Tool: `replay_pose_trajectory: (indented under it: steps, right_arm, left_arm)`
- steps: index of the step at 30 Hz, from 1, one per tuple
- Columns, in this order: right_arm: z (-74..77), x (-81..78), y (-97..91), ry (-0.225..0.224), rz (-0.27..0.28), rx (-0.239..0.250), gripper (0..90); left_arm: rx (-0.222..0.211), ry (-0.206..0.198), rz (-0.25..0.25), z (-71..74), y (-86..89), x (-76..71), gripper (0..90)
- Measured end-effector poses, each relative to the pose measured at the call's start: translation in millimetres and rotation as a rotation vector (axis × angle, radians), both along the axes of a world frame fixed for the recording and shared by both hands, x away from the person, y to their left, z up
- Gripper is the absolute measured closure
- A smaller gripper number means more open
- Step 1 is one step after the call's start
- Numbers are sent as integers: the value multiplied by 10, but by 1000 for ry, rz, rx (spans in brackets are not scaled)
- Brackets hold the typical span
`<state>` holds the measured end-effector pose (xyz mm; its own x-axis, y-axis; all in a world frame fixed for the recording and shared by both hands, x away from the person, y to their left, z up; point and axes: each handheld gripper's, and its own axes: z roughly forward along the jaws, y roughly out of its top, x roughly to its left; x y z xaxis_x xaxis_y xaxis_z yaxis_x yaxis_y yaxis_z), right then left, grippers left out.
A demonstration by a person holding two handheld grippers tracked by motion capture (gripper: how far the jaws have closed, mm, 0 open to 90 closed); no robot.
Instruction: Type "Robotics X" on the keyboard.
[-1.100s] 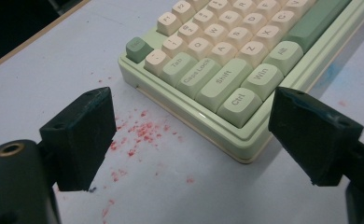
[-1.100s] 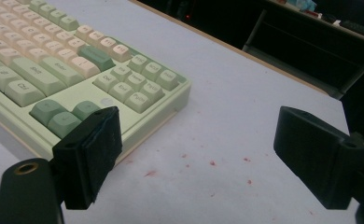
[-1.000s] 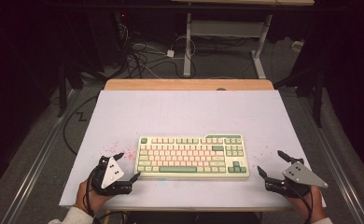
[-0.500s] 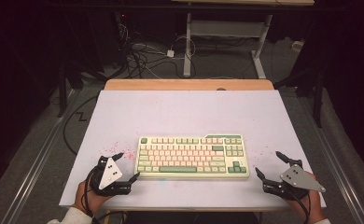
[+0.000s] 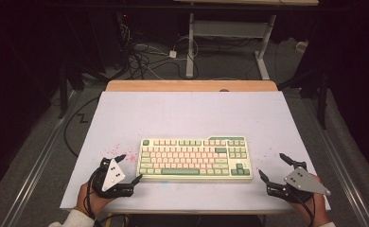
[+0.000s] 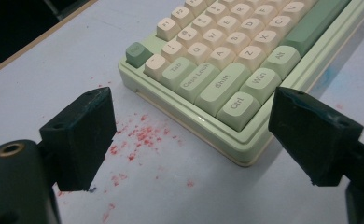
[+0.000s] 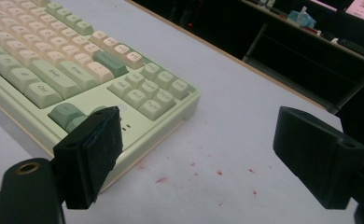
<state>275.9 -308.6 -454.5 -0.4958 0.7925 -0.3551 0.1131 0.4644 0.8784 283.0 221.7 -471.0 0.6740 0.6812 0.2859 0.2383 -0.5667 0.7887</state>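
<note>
while grippers flank, keyboard [image 5: 195, 158] (untouched) between.

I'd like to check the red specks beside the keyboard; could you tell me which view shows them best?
The left gripper view: the red specks lie close up by the keyboard corner. The high view shows them as a faint patch; the right gripper view shows a few others.

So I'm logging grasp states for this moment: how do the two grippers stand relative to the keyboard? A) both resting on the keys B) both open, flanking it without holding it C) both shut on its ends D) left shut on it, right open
B: the left gripper and right gripper have their jaws spread wide, one at each end of the keyboard, gripping nothing.
</note>
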Motion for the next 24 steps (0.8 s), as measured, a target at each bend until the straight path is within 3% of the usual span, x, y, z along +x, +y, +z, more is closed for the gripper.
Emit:
replay_pose_trajectory:
  steps: [15,24]
  right_arm:
    - [-12,19,-6,2,0,-2,158]
    - [-17,38,-28,20,-5,-7,158]
  left_arm:
    - [-14,2,15,9,29,29,145]
    - [-1,13,10,-7,-7,67,145]
